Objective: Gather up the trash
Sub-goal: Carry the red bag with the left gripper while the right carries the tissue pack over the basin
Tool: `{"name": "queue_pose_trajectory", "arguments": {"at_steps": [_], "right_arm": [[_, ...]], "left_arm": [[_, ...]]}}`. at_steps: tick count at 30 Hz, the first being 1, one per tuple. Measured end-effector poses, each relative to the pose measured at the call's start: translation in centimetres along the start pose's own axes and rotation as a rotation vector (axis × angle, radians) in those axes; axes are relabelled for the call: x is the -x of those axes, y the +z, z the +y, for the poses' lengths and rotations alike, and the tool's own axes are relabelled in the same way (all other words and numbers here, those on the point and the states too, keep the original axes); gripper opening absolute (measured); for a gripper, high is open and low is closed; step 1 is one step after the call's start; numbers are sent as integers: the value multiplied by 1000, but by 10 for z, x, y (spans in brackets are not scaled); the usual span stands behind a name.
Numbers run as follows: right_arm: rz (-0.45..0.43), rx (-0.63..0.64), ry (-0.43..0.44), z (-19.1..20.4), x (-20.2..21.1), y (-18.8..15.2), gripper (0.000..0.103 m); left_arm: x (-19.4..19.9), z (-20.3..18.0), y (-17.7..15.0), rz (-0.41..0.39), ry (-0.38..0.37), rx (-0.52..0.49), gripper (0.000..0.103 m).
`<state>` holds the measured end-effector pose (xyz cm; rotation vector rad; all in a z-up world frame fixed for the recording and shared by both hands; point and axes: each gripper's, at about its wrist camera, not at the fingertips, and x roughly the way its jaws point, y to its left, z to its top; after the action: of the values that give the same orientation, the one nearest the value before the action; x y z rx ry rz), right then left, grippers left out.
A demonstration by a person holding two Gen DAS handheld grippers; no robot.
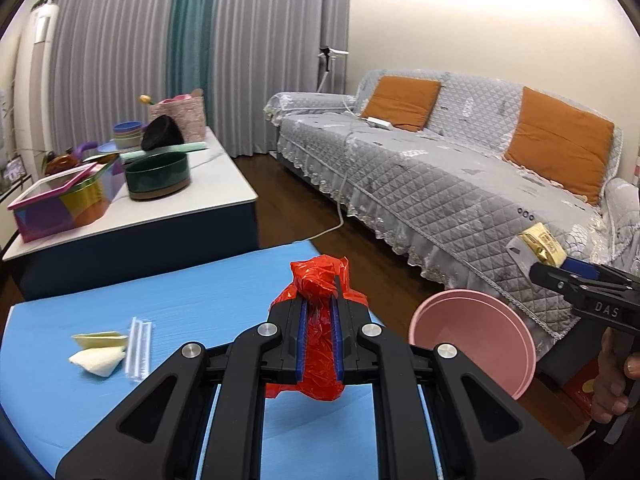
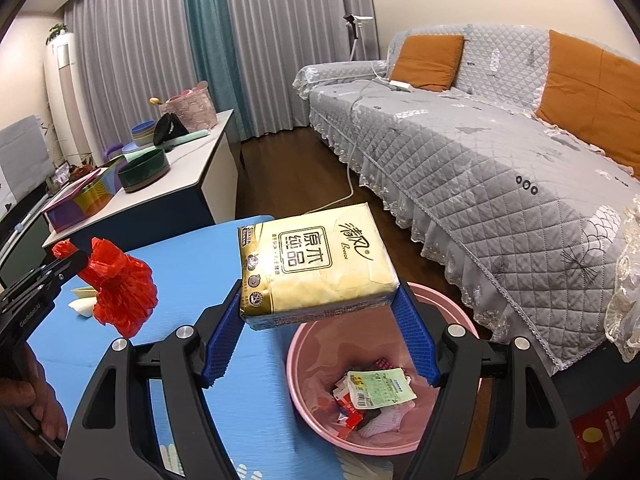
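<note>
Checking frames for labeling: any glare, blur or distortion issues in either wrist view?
Left wrist view: sharp; strong fisheye bends the sofa and table edge, dark vignette in the corners. Right wrist view: also sharp, a small glare spot on the tissue pack wrapper but its print stays readable; bin contents are legible, same corner vignette.

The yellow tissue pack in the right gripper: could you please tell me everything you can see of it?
The tissue pack is a soft, rectangular block in glossy pale-yellow plastic wrap with a gold side band, printed with large Chinese characters and small round badges. It looks sealed and slightly crinkled. The right gripper clamps it by its near end between blue ribbed pads, so it juts forward, tilted, in the air. It hangs above the rim of the pink bin, beside the blue table. Only the pads touch it.
</note>
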<state>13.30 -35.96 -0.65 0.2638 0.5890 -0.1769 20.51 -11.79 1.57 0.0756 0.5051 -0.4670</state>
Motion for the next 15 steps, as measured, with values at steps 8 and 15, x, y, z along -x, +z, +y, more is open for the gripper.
{"name": "queue_pose_trajectory", "arguments": {"at_steps": [8,15], "right_arm": [[6,-24,-31,-20,-1,0,71],[10,-62,-62,-43,-1,2,71]], "left_arm": [[-10,-37,2,12,-51,-36,10],[-20,-64,1,34,-128,-55,10]]}}
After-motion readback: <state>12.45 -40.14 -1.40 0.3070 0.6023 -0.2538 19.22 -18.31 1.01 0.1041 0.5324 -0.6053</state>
